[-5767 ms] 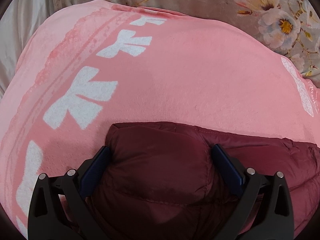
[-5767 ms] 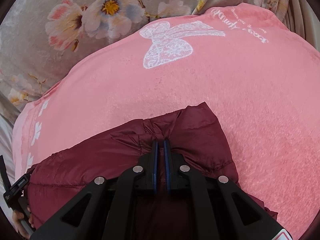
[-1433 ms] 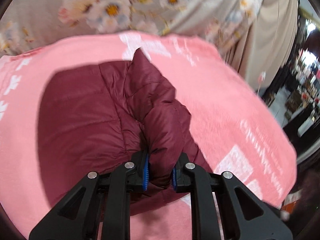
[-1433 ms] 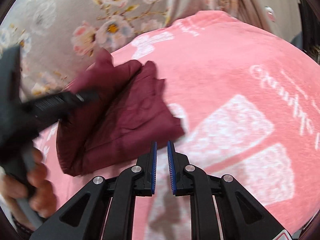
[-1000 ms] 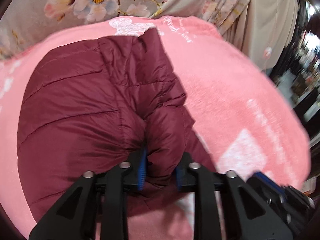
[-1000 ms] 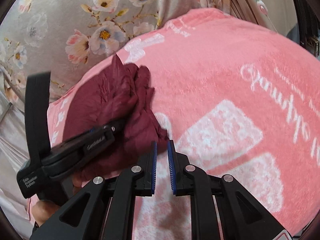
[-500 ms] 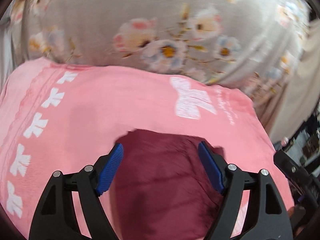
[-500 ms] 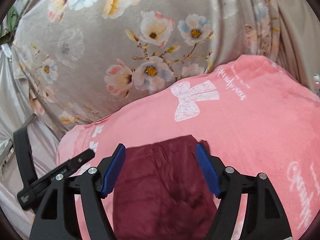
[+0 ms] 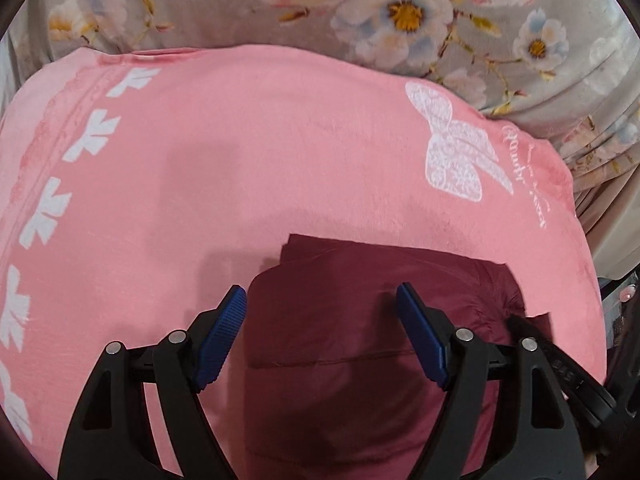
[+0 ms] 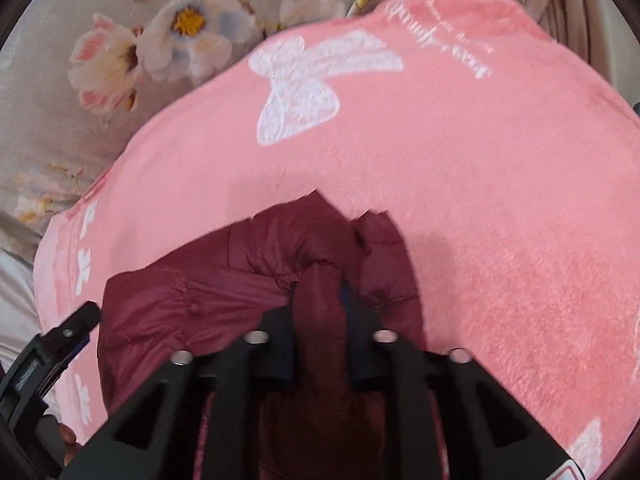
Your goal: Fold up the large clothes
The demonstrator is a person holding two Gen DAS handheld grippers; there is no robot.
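Observation:
A dark red quilted jacket [image 9: 360,320] lies folded on a pink blanket [image 9: 240,160]. My left gripper [image 9: 320,320] is open and hovers over the jacket's left part, holding nothing. In the right wrist view the jacket [image 10: 240,288] is bunched, and my right gripper [image 10: 320,300] is shut on a fold of the jacket near its far right corner. The left gripper's body [image 10: 48,344] shows at the left edge of that view.
The pink blanket [image 10: 480,180] has a white bow print [image 10: 304,80] and white motifs along its left border [image 9: 44,216]. Grey floral fabric [image 9: 400,12] lies beyond the blanket. Curtains hang at the far right [image 9: 600,160].
My right gripper, open half a second ago, has closed on a fold of the jacket. My left gripper let go of the jacket about a second ago and stays open over it.

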